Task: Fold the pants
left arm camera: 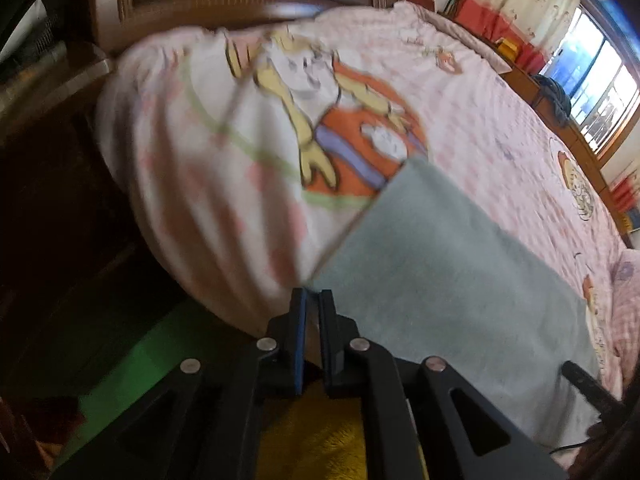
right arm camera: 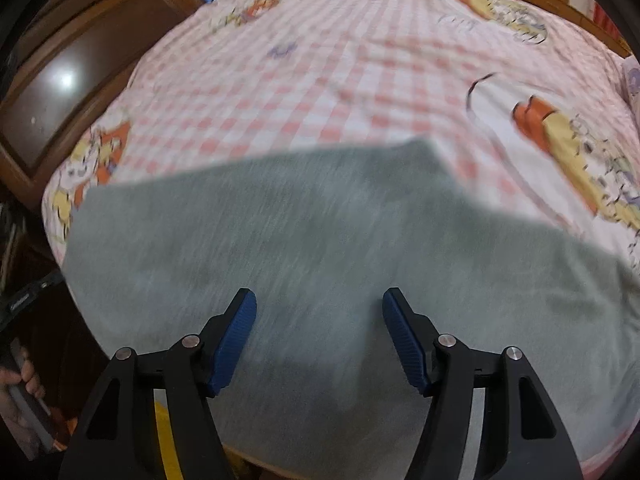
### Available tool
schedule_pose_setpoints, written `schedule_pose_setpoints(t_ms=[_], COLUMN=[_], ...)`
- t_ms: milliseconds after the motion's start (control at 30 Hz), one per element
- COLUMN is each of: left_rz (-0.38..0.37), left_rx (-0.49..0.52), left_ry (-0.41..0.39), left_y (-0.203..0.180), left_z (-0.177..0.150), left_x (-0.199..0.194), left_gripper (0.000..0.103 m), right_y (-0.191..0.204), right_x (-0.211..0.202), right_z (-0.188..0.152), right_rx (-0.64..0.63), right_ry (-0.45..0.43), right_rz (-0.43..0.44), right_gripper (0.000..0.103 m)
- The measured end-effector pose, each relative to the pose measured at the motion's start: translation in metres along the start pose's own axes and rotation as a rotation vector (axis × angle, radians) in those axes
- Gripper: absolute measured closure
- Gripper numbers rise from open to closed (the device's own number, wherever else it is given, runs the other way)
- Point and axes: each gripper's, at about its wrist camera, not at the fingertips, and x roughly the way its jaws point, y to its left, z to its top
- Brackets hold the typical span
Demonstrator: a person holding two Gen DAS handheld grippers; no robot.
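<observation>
Pants [right arm camera: 320, 260] on the bed [right arm camera: 300, 80], mid-fold

Left tongs [left arm camera: 314, 300] pinch the pants' 7 o'clock corner; right tongs [right arm camera: 319, 300] spread above cloth. A thin grip could slip, dropping the corner.

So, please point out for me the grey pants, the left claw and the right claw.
grey pants [right arm camera: 320, 240], right wrist view, middle of the cloth.
left claw [left arm camera: 313, 300], left wrist view, between the closed fingertips.
right claw [right arm camera: 319, 300], right wrist view, gap between the open fingertips.

A home bedroom. A bed [left arm camera: 500, 128] with a pink checked cartoon cover fills it. A wooden headboard [left arm camera: 224, 4] stands behind the bed, and a curtained window [left arm camera: 600, 80] is beside it.
</observation>
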Motion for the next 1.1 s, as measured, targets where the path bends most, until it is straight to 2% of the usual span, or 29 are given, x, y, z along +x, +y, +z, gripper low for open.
schedule_pose_setpoints(t_ms=[67,133,167,233,333,400,467,600,700,800,867,933,1000,1100], left_rz=[0.011,-0.017,-0.043,-0.108,-0.163,-0.156,-0.114,-0.058,-0.042,-0.050,-0.070,-0.102,-0.118,-0.092], left_rx=[0.064,0.128,0.150,0.194,0.244,0.289,0.327,0.375,0.397,0.395,0.388,0.382,0.387,0.402], left_ry=[-0.062,-0.093,-0.095,-0.082,-0.042,0.005,0.035,0.022,0.018,0.022,0.030,0.042,0.052,0.058], left_y=[-0.010,-0.025,-0.032,-0.051,-0.078,-0.095,-0.107,-0.113,-0.115,-0.115,-0.113,-0.113,-0.115,-0.121], left_z=[0.007,0.015,0.019,0.026,0.031,0.033,0.033,0.036,0.037,0.040,0.041,0.043,0.043,0.042], left_x=[-0.017,-0.027,-0.028,-0.023,-0.003,0.019,0.038,0.058,0.062,0.064,0.064,0.064,0.064,0.060], left_gripper=[0.093,0.066,0.062,0.062,0.062,0.062,0.062,0.061,0.059,0.058,0.056,0.045,0.039,0.038], right_y=[-0.011,-0.019,-0.023,-0.026,-0.033,-0.033,-0.033,-0.033,-0.038,-0.037,-0.040,-0.046,-0.055,-0.065], right_x=[-0.001,0.006,0.016,0.034,0.062,0.069,0.073,0.076,0.063,0.026,0.004,-0.013,-0.025,-0.038], right_z=[0.015,0.028,0.037,0.047,0.059,0.068,0.072,0.077,0.077,0.065,0.053,0.037,0.017,-0.010], right_rx=[0.042,0.075,0.079,0.076,0.082,0.080,0.071,0.065,0.093,0.074,0.060,0.065,0.080,0.097], right_ry=[-0.015,-0.006,0.018,0.059,0.080,0.058,0.053,0.035,0.019,-0.047,-0.061,-0.044,-0.013,0.015], right_rz=[0.007,0.040,0.038,-0.004,-0.049,-0.068,-0.084,-0.090,-0.063,-0.094,-0.085,-0.077,-0.080,-0.108], right_gripper=[0.036,0.041,0.043,0.051,0.052,0.052,0.051,0.051,0.053,0.053,0.053,0.053,0.053,0.053])
